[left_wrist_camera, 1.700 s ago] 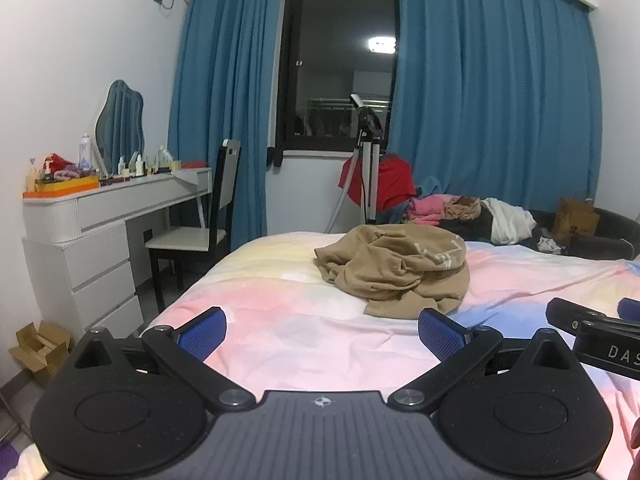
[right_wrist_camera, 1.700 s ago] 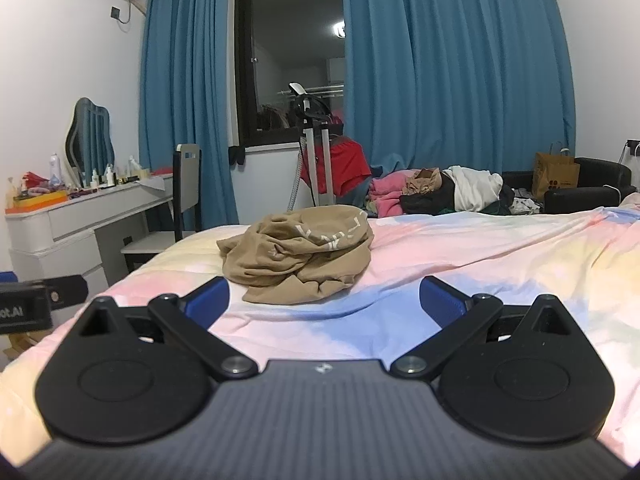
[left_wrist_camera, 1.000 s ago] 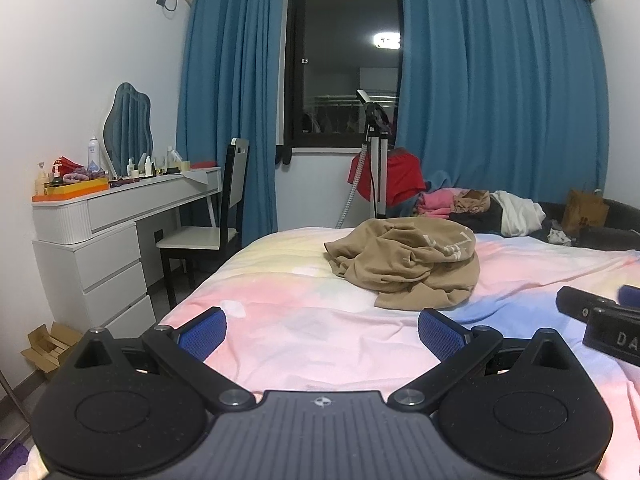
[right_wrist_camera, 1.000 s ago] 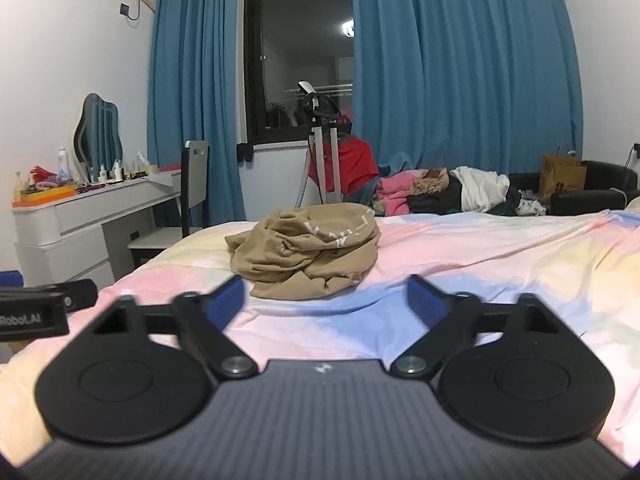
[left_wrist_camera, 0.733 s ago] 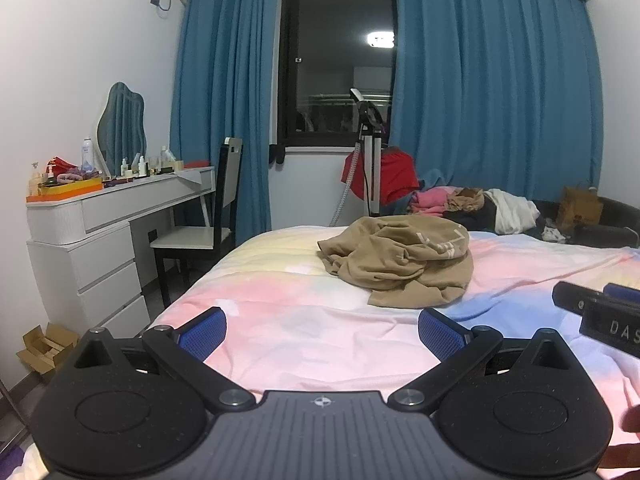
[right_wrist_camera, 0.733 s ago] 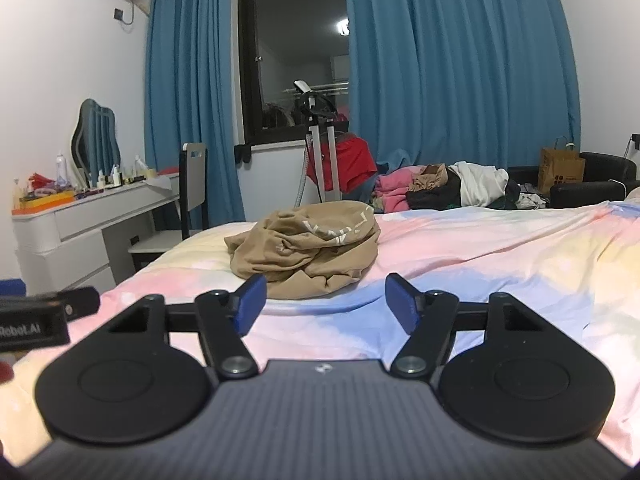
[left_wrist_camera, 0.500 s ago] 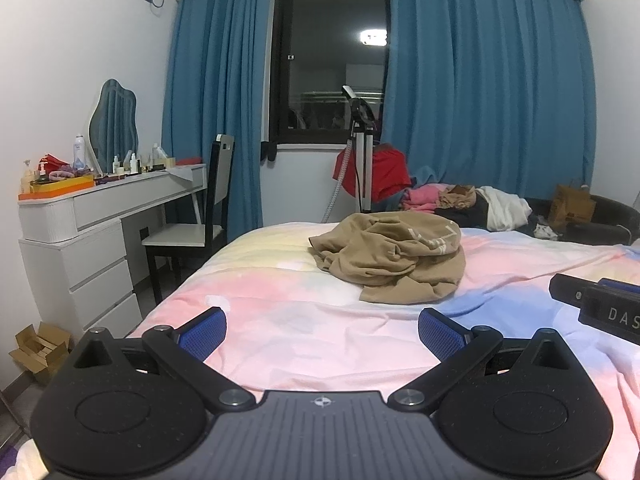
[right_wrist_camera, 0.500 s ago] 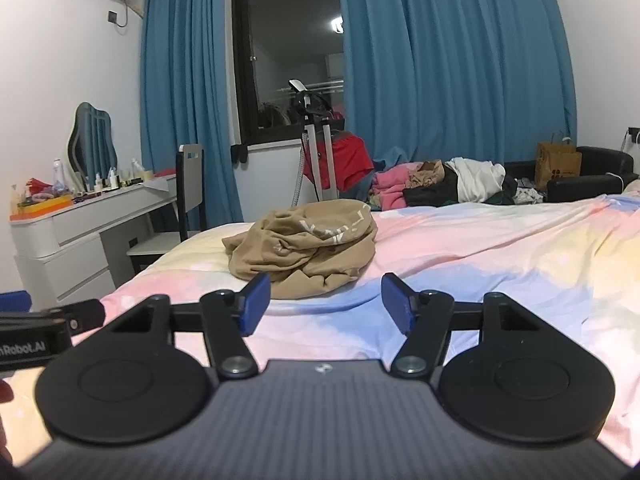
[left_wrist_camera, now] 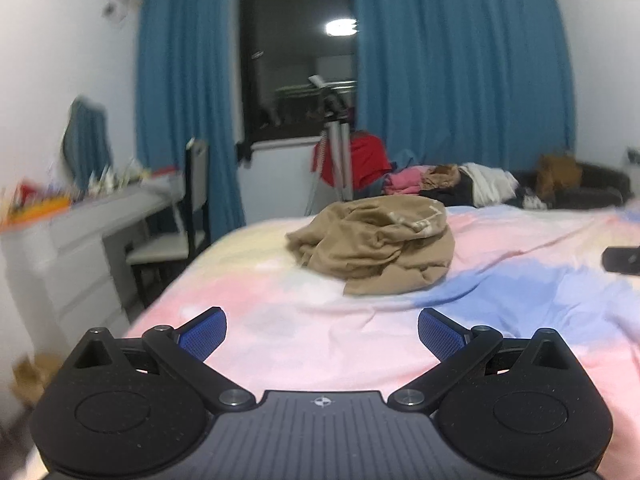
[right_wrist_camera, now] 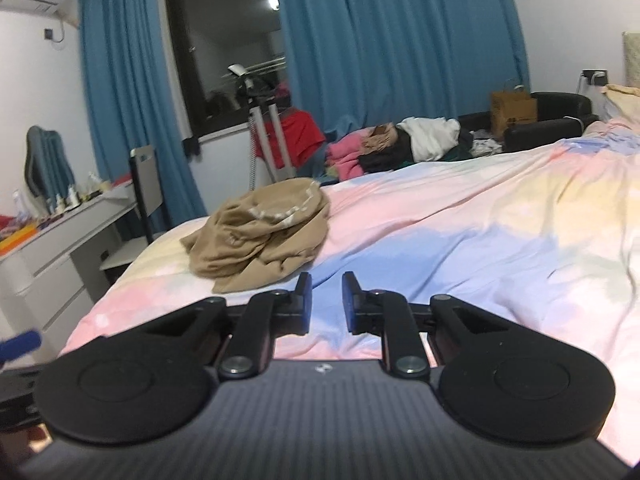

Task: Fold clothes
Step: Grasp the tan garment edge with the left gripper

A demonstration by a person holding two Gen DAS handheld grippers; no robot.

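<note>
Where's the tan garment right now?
The tan garment lies crumpled on the bed, ahead of both grippers, near the edge by the chair.

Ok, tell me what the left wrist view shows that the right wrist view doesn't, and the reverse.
Only the left wrist view shows the left gripper, jaws wide open with nothing between them, and a cardboard box on the floor, blurred.

Only the right wrist view shows the right gripper, jaws closing on nothing, the air conditioner high on the wall and the pillow at the far right.

Both show the crumpled tan garment lying on the pastel bedsheet, untouched, plus the blue curtains, the chair and the clothes pile.
</note>
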